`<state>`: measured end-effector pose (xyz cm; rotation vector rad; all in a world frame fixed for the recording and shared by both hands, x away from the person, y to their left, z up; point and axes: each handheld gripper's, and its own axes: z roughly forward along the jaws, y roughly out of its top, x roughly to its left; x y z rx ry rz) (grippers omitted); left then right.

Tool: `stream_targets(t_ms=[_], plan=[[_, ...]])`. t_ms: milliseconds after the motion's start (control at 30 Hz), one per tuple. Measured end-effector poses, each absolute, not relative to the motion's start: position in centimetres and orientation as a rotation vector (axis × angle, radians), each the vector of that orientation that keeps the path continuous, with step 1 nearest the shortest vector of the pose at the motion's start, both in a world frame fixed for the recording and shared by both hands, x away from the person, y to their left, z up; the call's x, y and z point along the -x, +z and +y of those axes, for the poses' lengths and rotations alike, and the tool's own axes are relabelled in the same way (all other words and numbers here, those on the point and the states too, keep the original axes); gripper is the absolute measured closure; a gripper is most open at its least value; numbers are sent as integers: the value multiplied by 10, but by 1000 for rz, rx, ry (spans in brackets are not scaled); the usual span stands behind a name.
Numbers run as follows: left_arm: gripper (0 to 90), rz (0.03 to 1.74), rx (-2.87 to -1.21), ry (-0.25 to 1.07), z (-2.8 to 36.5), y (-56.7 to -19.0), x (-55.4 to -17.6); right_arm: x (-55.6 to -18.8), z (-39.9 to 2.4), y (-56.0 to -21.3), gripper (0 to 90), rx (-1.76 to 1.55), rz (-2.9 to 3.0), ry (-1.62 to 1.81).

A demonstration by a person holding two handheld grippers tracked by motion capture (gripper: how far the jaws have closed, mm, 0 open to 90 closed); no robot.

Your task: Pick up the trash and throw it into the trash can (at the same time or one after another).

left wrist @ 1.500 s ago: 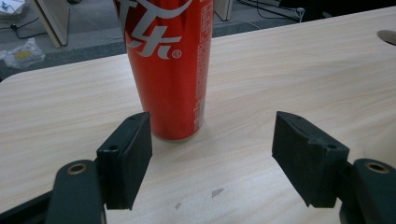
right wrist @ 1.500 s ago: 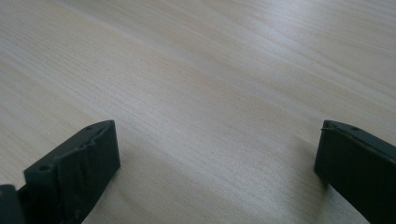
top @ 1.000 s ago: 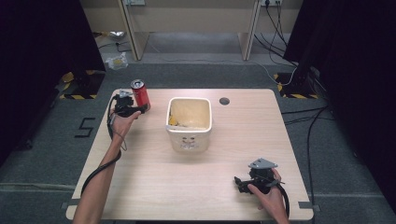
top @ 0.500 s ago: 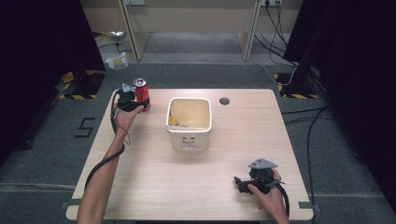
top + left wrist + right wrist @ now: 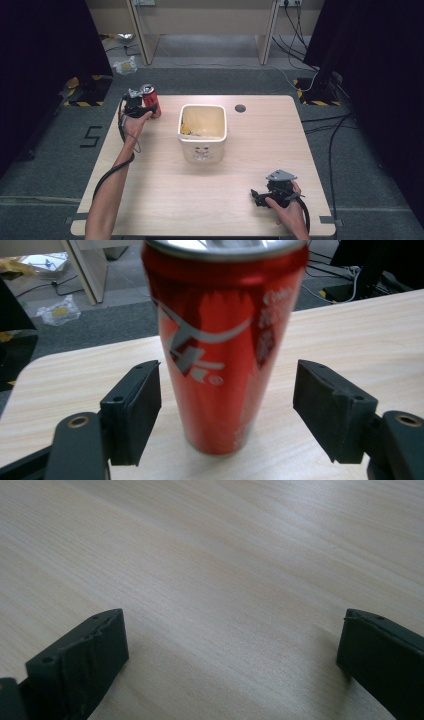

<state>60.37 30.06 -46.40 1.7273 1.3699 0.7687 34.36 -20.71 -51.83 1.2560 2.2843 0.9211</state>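
A red drinks can [image 5: 220,340] stands upright on the wooden table [image 5: 165,195] near its far left corner. My left gripper [image 5: 227,377] is open around the can's lower half, with a gap between each black pad and the can. In the high view the can [image 5: 150,98] sits just right of the left gripper [image 5: 145,108]. My right gripper [image 5: 256,196] lies at the near right of the table, pointing left. In its own view the right gripper [image 5: 230,630] is open wide over bare wood with nothing between its jaws.
A white square bin [image 5: 202,150] with some yellow scraps inside stands at the table's middle. A dark round cable hole [image 5: 240,108] is behind it. Cables trail on the floor at the right, and a crumpled wrapper [image 5: 124,65] lies beyond the far edge.
My left hand has edged slightly toward the table's far side, staying at the can. The right hand and the bin have not moved.
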Motion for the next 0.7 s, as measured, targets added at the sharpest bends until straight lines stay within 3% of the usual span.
stream_targets(t_ms=[700], plan=[[336,1376,-1722,818,298,-459,-619,-343,-207,-518,3,-1254,2292,922]])
